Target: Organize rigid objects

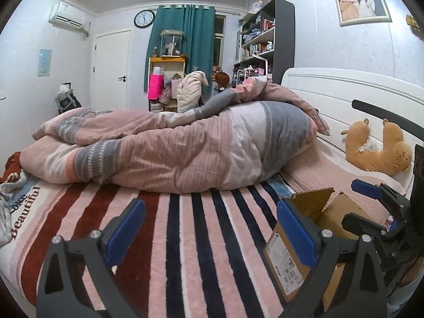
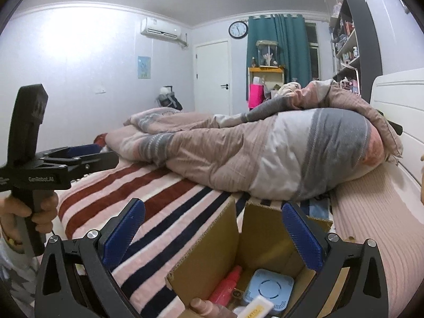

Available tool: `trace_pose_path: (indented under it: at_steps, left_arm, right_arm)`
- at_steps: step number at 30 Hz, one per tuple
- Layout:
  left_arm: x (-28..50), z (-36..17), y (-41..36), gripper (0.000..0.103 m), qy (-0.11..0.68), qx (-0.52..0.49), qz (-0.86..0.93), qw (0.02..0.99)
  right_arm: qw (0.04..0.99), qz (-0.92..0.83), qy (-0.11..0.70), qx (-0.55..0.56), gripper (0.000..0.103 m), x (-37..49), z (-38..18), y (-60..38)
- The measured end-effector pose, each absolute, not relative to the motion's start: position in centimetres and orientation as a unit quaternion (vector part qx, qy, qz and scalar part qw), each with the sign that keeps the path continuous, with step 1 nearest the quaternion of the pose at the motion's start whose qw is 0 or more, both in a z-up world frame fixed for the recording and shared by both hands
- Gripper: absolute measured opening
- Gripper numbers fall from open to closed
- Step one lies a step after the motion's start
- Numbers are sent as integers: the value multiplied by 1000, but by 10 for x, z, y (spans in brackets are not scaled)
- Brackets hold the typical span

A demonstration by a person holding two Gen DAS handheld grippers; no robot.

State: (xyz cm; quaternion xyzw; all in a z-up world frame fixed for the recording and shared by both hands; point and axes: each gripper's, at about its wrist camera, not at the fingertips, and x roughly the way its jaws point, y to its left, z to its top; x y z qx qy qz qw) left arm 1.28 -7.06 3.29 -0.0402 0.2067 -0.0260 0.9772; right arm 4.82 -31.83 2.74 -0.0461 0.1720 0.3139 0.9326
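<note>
An open cardboard box [image 2: 212, 251] stands on the striped bed. In the right wrist view it holds a red bottle [image 2: 226, 286], a light blue round-cornered device [image 2: 270, 288], a pale yellow-labelled item [image 2: 258, 308] and a tan bottle [image 2: 209, 308]. My right gripper [image 2: 212, 235] is open and empty, right above the box. The box shows in the left wrist view [image 1: 291, 254] at the lower right. My left gripper [image 1: 209, 230] is open and empty over the blanket, left of the box. The right gripper shows there too [image 1: 376, 198].
A bunched pink and grey duvet [image 1: 164, 148] lies across the bed behind the box. A white headboard [image 1: 344, 92] and a tan plush toy [image 1: 381, 148] are at the right. Clothes [image 1: 10, 180] lie at the bed's left edge. Shelves and a door stand behind.
</note>
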Motion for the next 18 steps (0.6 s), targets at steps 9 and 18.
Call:
trace_pose_path:
  at_steps: [9, 18]
  left_arm:
    - [9, 33, -75, 99, 203, -27, -16, 979]
    - [8, 34, -78, 99, 202, -18, -11, 979]
  right_arm:
    - [932, 317, 170, -38, 103, 48, 27, -323]
    - [933, 317, 167, -30, 103, 46, 28, -331]
